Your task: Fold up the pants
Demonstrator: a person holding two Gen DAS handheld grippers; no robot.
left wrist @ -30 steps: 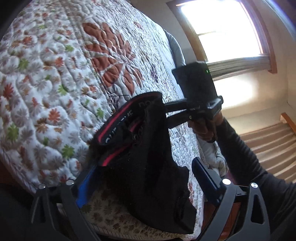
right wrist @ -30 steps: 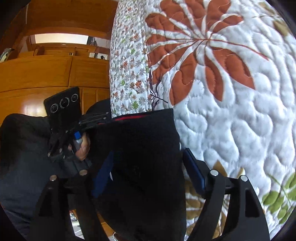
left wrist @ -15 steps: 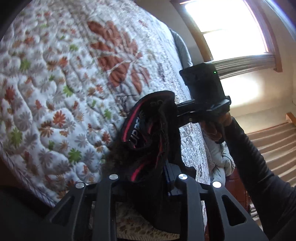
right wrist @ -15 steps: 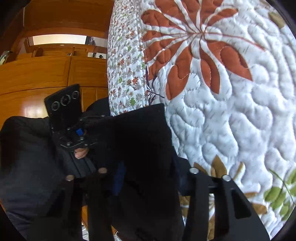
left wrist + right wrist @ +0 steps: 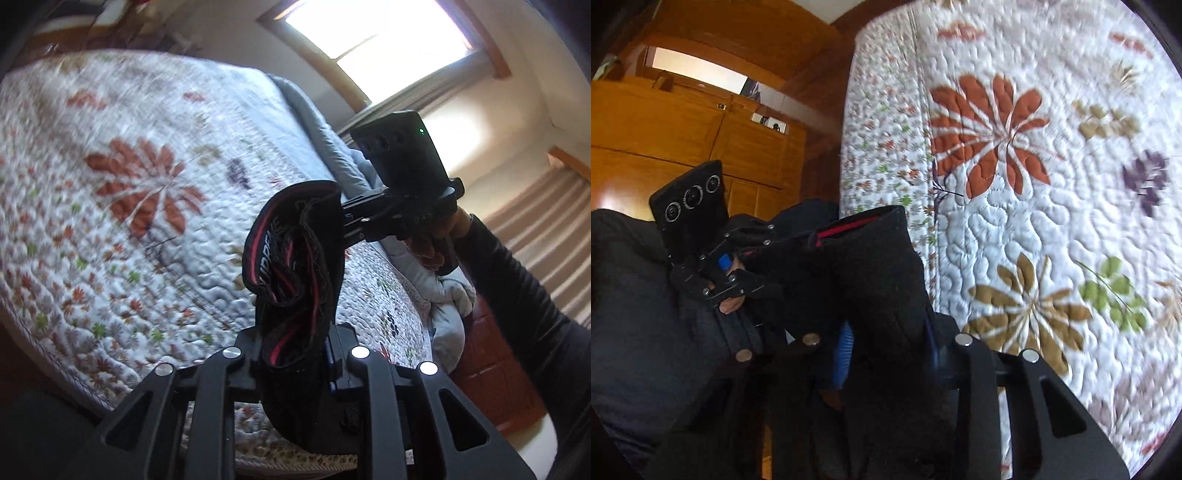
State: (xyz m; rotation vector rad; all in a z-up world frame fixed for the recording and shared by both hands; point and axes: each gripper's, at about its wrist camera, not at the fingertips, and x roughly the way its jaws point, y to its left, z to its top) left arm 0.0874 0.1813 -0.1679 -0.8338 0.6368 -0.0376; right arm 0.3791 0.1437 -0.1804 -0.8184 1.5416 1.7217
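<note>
You have the black pants (image 5: 295, 280) off the quilted bed (image 5: 122, 206), hanging mid-frame in both views. Your left gripper (image 5: 295, 354) is clamped on the bunched waistband at lower centre; your right gripper (image 5: 886, 343) pinches the same band. The cloth is soft, light and limp, so hold the elastic edge. No containers show.

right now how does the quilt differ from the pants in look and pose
The quilt is white with a flower print; the pants are black with red waistband trim. The quilt lies spread over the bed; the pants hang bunched above it, pinched by the left gripper and the right gripper. Both are soft fabric.
</note>
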